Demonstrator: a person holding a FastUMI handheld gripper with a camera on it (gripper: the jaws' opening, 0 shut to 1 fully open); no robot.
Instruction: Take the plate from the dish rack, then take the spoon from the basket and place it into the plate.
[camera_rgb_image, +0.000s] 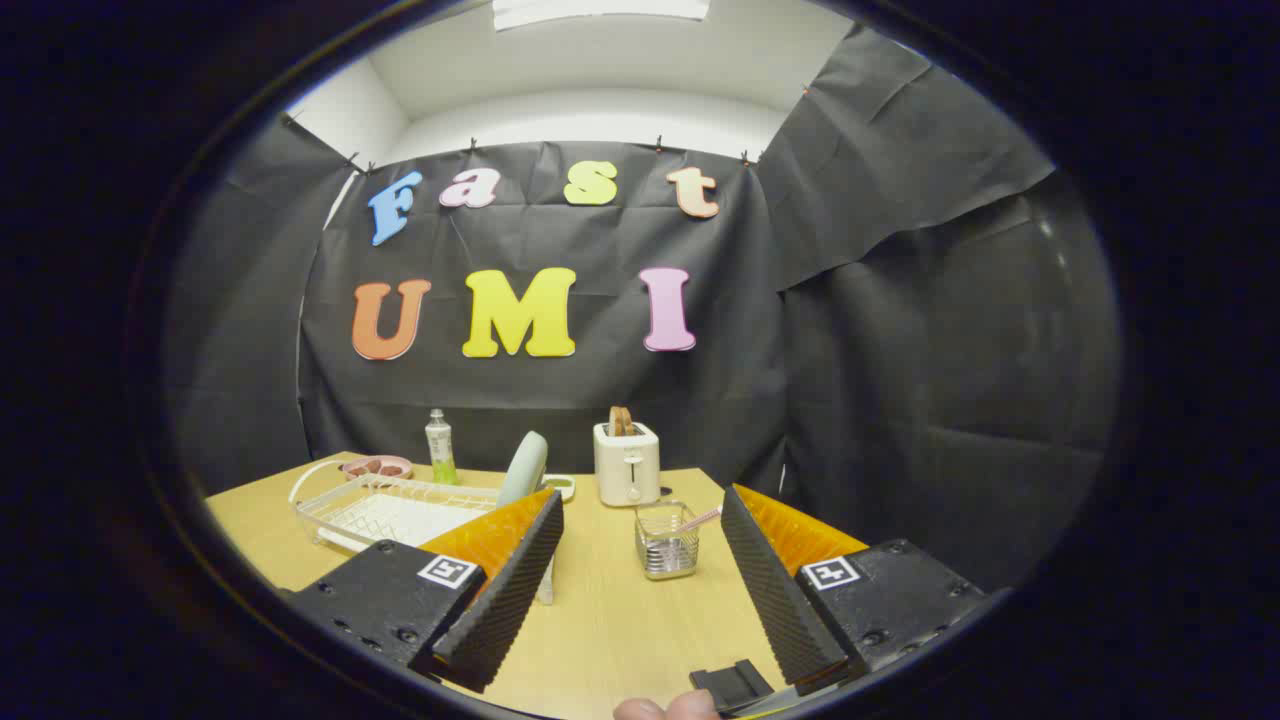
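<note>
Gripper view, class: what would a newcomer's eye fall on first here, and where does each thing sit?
The gripper catches the eye first, its two ribbed black fingers spread wide open above the wooden table, holding nothing. Between and beyond them stands the small metal basket with a pink-handled spoon poking out. Beside it, behind one finger, the pale plate stands upright in the white dish rack, with a cream toaster farther back.
</note>
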